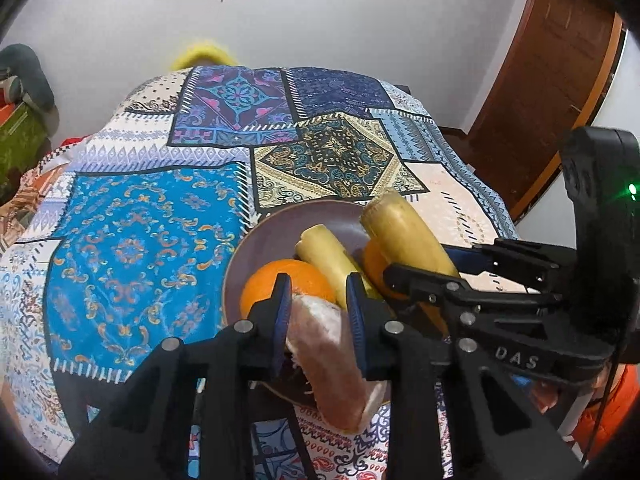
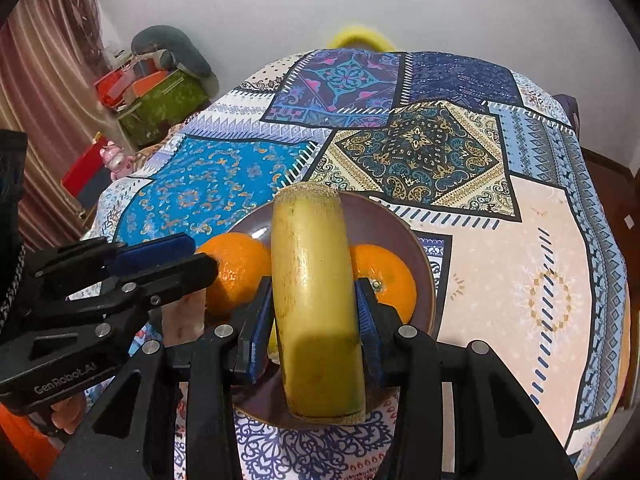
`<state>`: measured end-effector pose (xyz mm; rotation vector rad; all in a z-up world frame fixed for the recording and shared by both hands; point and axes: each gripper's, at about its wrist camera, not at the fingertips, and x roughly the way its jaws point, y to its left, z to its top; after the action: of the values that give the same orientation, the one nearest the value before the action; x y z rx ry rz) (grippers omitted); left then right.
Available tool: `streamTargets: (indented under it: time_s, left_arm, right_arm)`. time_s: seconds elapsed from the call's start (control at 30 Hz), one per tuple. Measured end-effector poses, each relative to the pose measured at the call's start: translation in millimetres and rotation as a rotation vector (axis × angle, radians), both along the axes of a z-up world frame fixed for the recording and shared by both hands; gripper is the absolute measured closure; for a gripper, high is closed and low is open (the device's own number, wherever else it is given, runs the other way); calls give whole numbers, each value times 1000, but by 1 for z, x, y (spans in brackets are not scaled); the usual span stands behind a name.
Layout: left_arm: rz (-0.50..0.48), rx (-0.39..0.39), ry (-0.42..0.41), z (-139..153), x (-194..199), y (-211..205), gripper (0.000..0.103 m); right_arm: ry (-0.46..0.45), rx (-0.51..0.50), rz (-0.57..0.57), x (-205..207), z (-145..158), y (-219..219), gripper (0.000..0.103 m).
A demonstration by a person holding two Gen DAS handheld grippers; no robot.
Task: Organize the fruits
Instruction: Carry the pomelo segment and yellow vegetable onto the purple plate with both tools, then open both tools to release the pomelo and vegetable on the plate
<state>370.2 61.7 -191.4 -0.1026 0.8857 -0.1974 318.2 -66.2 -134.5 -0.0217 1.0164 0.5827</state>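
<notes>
A brown bowl [image 1: 276, 228] on the patchwork tablecloth holds two oranges [image 1: 260, 284] and a pale yellow cane piece [image 1: 326, 258]. My left gripper [image 1: 318, 314] is shut on a pinkish peeled fruit segment [image 1: 324, 360] at the bowl's near rim. My right gripper [image 2: 314, 320] is shut on a second thick yellow cane piece [image 2: 314, 300], held over the bowl [image 2: 394, 220] between the two oranges [image 2: 236, 268]. Each gripper shows in the other's view: the right one on the right in the left wrist view [image 1: 424, 272], the left one on the left in the right wrist view [image 2: 176, 256].
The patchwork tablecloth [image 1: 152, 216] covers the table beyond and left of the bowl. A wooden door [image 1: 552, 80] stands at the right. Green and red boxes [image 2: 160, 96] sit on the floor at the far left, by a striped curtain [image 2: 36, 80].
</notes>
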Motion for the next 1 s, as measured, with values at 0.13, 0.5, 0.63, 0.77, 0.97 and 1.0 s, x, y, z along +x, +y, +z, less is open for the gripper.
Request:
streamTargets:
  time_s: [0.13, 0.5, 0.63, 0.77, 0.97, 1.0]
  left_arm:
    - [10, -16, -13, 6, -8, 7, 76]
    - [38, 18, -20, 8, -21, 20, 75]
    - [55, 5, -8, 4, -20, 27, 75]
    - [52, 9, -6, 3, -20, 27, 75]
    - [43, 26, -22, 12, -29, 21, 75]
    - [42, 27, -26, 15, -31, 19, 75]
  right_arm:
    - [8, 18, -7, 3, 1, 1, 67]
    - [-4, -44, 2, 9, 0, 24, 66]
    - [2, -41, 3, 11, 0, 26, 64]
    - [-10, -33, 13, 7, 6, 27, 63]
    - [-38, -38, 27, -2, 19, 23, 63]
    - [-43, -33, 25, -4, 22, 21, 63]
